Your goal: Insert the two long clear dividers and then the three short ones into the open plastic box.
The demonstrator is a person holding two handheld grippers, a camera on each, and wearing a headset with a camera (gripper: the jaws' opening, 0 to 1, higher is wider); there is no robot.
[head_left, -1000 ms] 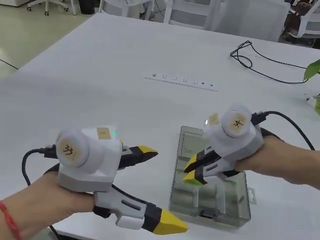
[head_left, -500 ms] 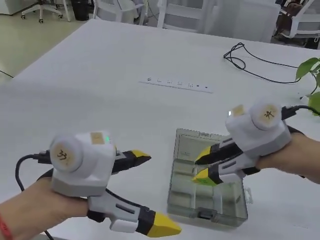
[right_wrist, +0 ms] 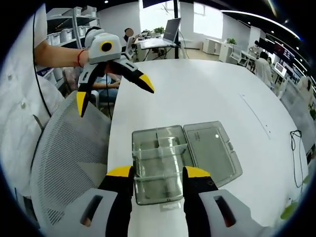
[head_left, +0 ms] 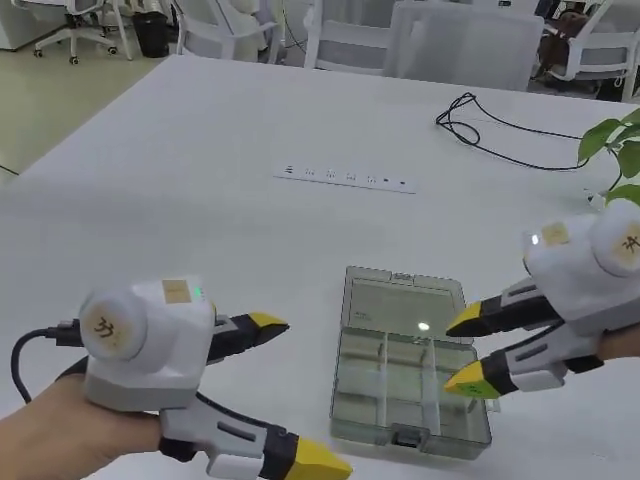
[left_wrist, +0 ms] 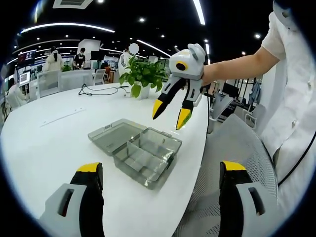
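Observation:
The clear plastic box (head_left: 345, 400) lies open on the white table, its lid (head_left: 403, 298) flat on the far side. Clear dividers (head_left: 384, 362) stand inside and split it into compartments. My right gripper (head_left: 463, 349) hovers at the box's right edge, open, with nothing between its fingers. My left gripper (head_left: 293, 392) hangs left of the box near the table's front edge, wide open and empty. In the left gripper view the box (left_wrist: 148, 155) sits ahead of the left gripper (left_wrist: 160, 170) with the right gripper (left_wrist: 170, 111) above it. The right gripper view shows the box (right_wrist: 157, 148) just beyond the right gripper (right_wrist: 158, 173), and the left gripper (right_wrist: 113, 94) farther off.
A white power strip (head_left: 345, 178) lies mid-table and a black cable (head_left: 490, 125) coils at the back right. A green plant (head_left: 612, 150) stands at the right edge. A mesh chair (right_wrist: 69, 163) sits at the table's near side.
My right gripper has drawn back to the right, off the box, and its jaws have spread wider. The left gripper has stayed roughly in place, still open.

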